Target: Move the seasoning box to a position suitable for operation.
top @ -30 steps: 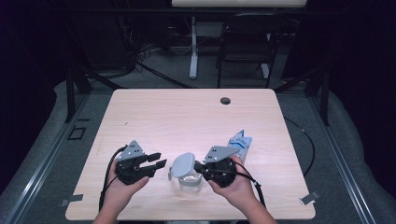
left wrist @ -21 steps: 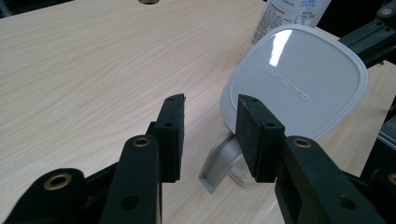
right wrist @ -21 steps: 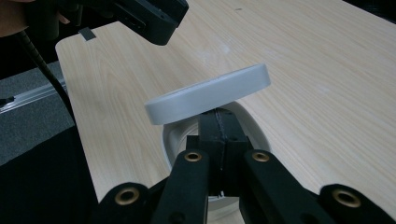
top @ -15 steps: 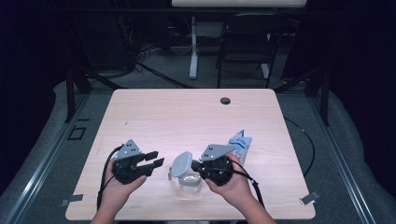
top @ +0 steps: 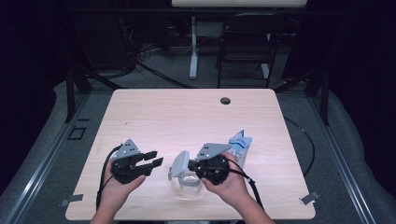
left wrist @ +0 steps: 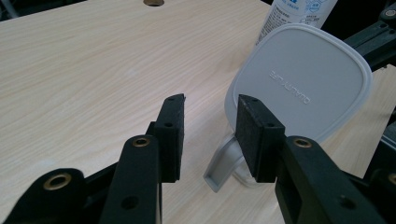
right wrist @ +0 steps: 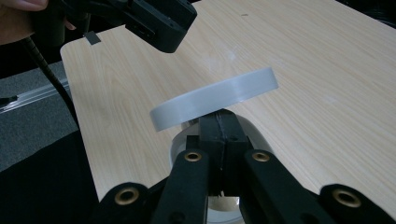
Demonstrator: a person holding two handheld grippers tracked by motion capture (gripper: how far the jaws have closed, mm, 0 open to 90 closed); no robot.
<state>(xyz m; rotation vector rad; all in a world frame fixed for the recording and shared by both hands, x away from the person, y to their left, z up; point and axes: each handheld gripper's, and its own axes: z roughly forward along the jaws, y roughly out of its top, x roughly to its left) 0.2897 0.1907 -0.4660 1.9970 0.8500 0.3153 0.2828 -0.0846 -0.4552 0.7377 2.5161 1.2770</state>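
While the right hand-held gripper (top: 190,164), jaws pinched shut on the grey lid (top: 179,164), tilts it above the clear container (top: 190,182) on the counter (top: 196,116), the left hand-held gripper (top: 155,158) waits just left, empty and half-open.

On the wooden table (top: 187,116), near its front edge, the right gripper (top: 190,167) holds a grey lid (top: 179,164) tilted above a clear container (top: 189,183); the left gripper (top: 156,158) sits just left, jaws apart; a blue-and-white pouch (top: 240,145) lies right.
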